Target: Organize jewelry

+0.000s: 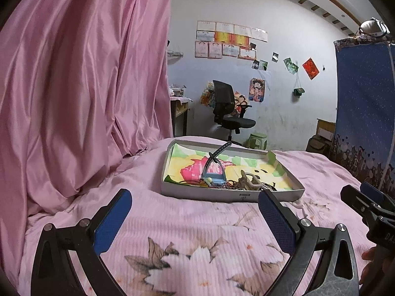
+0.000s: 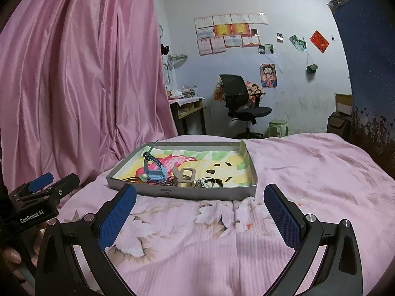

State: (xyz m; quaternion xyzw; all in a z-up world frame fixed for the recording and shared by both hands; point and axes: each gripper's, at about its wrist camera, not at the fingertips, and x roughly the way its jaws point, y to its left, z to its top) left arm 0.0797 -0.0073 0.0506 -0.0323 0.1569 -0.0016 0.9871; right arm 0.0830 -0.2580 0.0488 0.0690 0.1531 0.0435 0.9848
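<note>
Looking out over a bed, I see a pink floral bedspread (image 1: pixel 187 224) under both tools, with a pink curtain (image 1: pixel 81 79) hanging on the left. Far off stand a black office chair (image 2: pixel 243 103), a green stool (image 2: pixel 278 127) and a pale wall covered in posters (image 2: pixel 232 33); a blue patterned cloth (image 1: pixel 365 103) hangs on the right.

My left gripper (image 1: pixel 195 198) has its blue pads spread wide, holding nothing, low over the bedspread. My right gripper (image 2: pixel 200 194) is likewise spread and empty.

A shallow grey tray (image 2: pixel 209 193) lined with colourful paper sits on the bed just beyond both tools, nearly centred ahead of each. Inside, bunched against its near wall, lie a blue watch (image 2: pixel 154 174) with its strap standing up, a beige watch (image 2: pixel 186 176) beside it, and tangled cords I can't make out clearly.
</note>
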